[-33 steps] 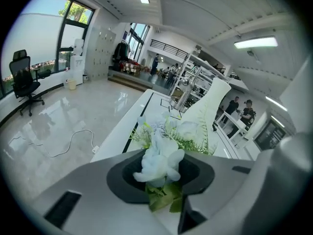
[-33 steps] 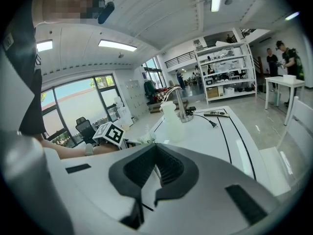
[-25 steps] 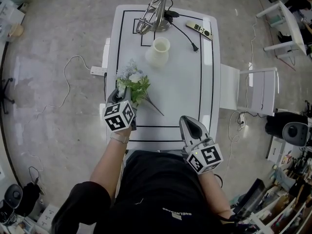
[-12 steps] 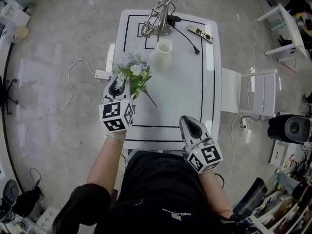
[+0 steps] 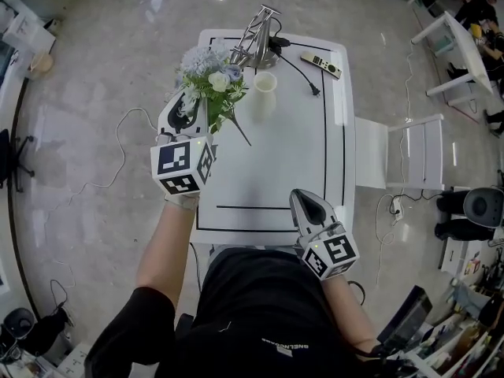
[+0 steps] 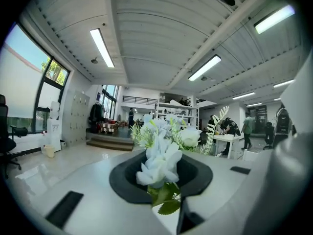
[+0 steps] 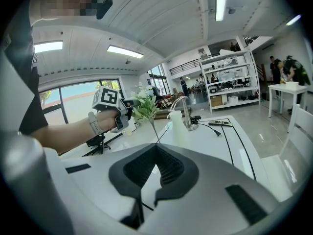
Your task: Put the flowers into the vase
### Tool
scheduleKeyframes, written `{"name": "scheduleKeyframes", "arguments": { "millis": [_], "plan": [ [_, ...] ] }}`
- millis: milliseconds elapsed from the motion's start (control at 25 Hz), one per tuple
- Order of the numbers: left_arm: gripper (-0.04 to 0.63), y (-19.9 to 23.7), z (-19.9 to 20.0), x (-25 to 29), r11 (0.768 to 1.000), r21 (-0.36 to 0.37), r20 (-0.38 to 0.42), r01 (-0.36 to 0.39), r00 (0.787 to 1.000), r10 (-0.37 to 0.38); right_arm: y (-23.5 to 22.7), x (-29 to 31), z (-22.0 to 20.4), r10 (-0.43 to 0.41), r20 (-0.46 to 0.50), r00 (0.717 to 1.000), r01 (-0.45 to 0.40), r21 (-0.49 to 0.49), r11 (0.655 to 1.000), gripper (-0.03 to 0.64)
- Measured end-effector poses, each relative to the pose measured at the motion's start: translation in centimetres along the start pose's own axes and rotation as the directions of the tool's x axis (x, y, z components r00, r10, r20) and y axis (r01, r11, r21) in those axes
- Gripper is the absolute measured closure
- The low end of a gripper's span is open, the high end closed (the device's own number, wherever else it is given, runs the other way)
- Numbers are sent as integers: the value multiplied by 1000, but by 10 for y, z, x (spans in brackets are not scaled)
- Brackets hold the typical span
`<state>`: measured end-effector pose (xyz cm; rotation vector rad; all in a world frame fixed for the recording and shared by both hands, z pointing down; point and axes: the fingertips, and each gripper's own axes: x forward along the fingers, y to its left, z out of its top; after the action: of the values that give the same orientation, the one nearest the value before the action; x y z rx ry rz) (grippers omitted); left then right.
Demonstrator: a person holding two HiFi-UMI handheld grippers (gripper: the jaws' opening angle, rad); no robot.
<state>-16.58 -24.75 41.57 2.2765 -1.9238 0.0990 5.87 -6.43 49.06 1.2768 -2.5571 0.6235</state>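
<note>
You are pinching the flowers [image 5: 211,73] by their stems in your left tool [image 5: 187,105], holding them raised just beside the vase [image 5: 265,85] and not yet in it, while your right tool [image 5: 307,203] is idling pressed together, empty, well short of the vase.

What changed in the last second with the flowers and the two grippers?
The left gripper, shut on the flowers as before, lifted them off the table and closer to the vase. The right gripper stayed at the table's near edge, shut on nothing. Vase, remote and metal stand kept their places.
</note>
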Motion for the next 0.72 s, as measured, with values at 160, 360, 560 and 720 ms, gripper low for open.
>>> {"name": "scheduleKeyframes", "arguments": {
  "millis": [160,360,560,720],
  "plan": [
    [500,-8,41,7,999,46,75,-1,997,-3,0,-5,5,-4,14,1000,4,-9,1000,616],
    [500,-22,82,21,996,86,158,0,987,-14,-5,-13,6,-22,26,999,22,-7,1000,617],
    [500,-29,113,33,996,92,222,-8,975,-12,-12,-18,6,-41,33,999,41,-3,999,615],
    [500,-32,121,44,994,100,239,-30,971,5,-18,-23,8,-58,43,997,57,8,998,615]
  ]
}}
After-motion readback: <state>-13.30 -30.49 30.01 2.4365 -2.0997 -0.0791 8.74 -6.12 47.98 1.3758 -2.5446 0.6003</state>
